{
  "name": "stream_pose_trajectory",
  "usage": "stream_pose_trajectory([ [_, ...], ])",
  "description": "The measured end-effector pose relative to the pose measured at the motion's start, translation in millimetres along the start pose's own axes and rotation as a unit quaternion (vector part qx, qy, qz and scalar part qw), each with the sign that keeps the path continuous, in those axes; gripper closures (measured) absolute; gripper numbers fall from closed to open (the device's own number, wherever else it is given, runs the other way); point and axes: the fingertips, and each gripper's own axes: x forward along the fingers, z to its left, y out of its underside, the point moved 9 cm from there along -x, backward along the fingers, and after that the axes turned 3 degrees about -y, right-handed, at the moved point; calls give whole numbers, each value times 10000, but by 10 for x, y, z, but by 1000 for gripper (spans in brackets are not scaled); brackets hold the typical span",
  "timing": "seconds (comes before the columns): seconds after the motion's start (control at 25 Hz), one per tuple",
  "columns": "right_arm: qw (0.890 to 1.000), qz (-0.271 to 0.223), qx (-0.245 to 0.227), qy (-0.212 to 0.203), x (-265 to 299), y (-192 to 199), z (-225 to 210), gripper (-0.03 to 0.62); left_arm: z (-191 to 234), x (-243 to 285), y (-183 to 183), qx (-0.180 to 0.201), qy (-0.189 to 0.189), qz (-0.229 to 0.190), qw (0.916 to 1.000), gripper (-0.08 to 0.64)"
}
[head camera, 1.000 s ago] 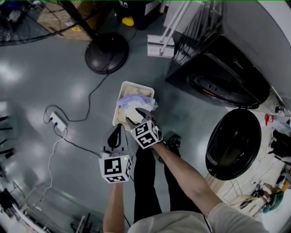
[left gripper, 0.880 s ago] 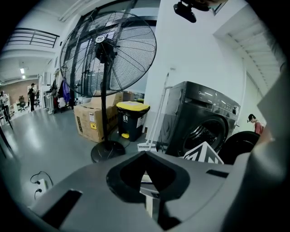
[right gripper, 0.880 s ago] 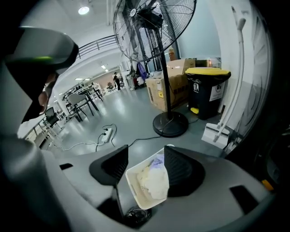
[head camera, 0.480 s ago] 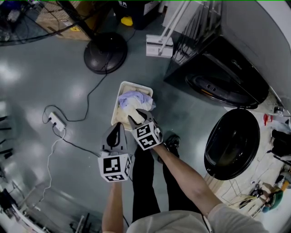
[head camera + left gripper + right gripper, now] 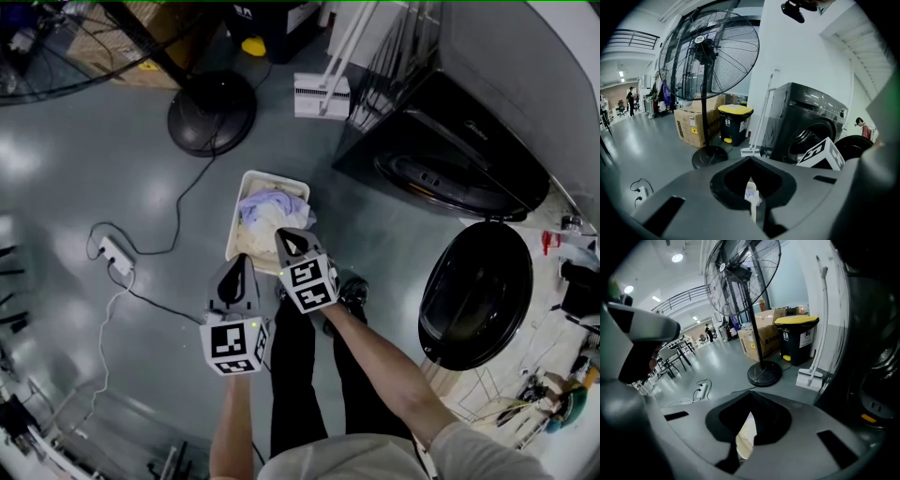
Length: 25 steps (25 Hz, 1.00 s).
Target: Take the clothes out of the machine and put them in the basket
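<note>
Well, the right gripper (image 5: 287, 236), jaws just closing on nothing, is hovering over the white basket (image 5: 274, 175) holding the clothes (image 5: 265, 208), apparently done dropping them, while the closed left gripper (image 5: 237, 262) is idling alongside.

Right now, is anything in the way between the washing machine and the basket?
Nothing visible is. Only bare grey floor lies between the washing machine and the basket. The round door hangs open to one side; the fan base and cable lie beyond the basket.
</note>
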Motion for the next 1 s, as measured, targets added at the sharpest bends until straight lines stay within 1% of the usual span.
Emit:
stream_pose_trajectory([
  [0.16,9989,-311,293,197,-273,-5,-200,568,-108,55,-42,49,81,4,10000,541],
  [0.4,9927,-705,644,742,-857,57,-582,568,-344,186,-187,214,308,0,9993,541],
  [0.52,9878,-888,721,1057,-1181,87,-784,568,-495,246,-269,306,414,5,9987,541],
  [0.68,9820,-1073,685,1392,-1673,160,-1036,568,-764,297,-349,437,576,10,9974,541],
  [0.84,9713,-1300,805,1824,-2229,199,-1281,568,-1037,378,-520,687,856,-50,9939,541],
  [1.0,9589,-1529,978,2182,-2840,173,-1455,568,-1329,365,-732,845,1019,-77,9912,541],
])
